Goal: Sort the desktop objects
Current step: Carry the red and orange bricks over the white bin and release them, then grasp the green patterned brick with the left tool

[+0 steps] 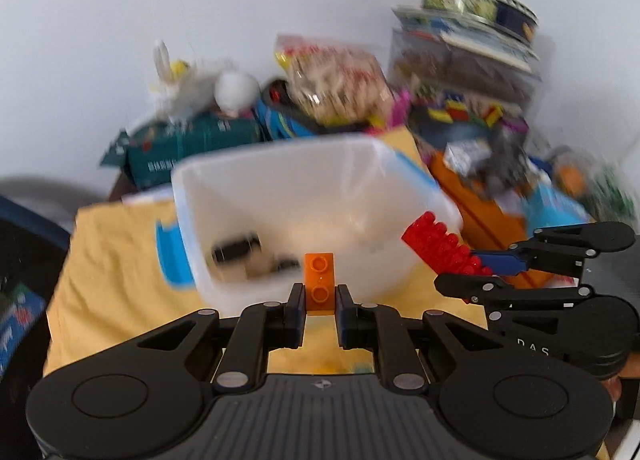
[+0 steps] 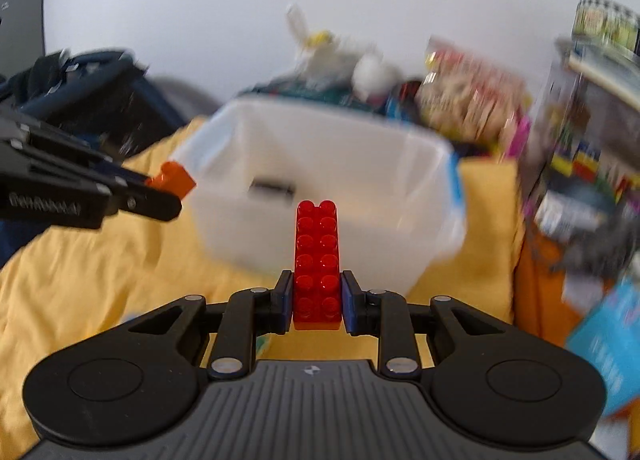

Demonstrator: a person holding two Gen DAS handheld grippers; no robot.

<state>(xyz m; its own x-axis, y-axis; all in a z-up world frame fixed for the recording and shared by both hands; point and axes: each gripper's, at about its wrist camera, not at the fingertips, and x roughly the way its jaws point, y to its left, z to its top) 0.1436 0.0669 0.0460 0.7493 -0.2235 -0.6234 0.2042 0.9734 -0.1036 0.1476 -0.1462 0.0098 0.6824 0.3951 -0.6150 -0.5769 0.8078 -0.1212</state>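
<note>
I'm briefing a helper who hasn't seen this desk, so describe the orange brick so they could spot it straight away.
Start at the big white plastic bin on the yellow cloth. In front of it, the left gripper is shut on a small orange brick with two studs showing. The red brick in the right gripper is longer, with two rows of studs.

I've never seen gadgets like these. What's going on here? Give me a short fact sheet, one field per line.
Left gripper: jaws shut on a small orange plastic building brick
Right gripper: jaws shut on a long red studded plastic brick
Container: white plastic bin, ahead of both grippers
Bin contents: a dark object, too blurred to identify
Surface: yellow cloth under the bin
Background: cluttered toys and boxes against a white wall
</note>
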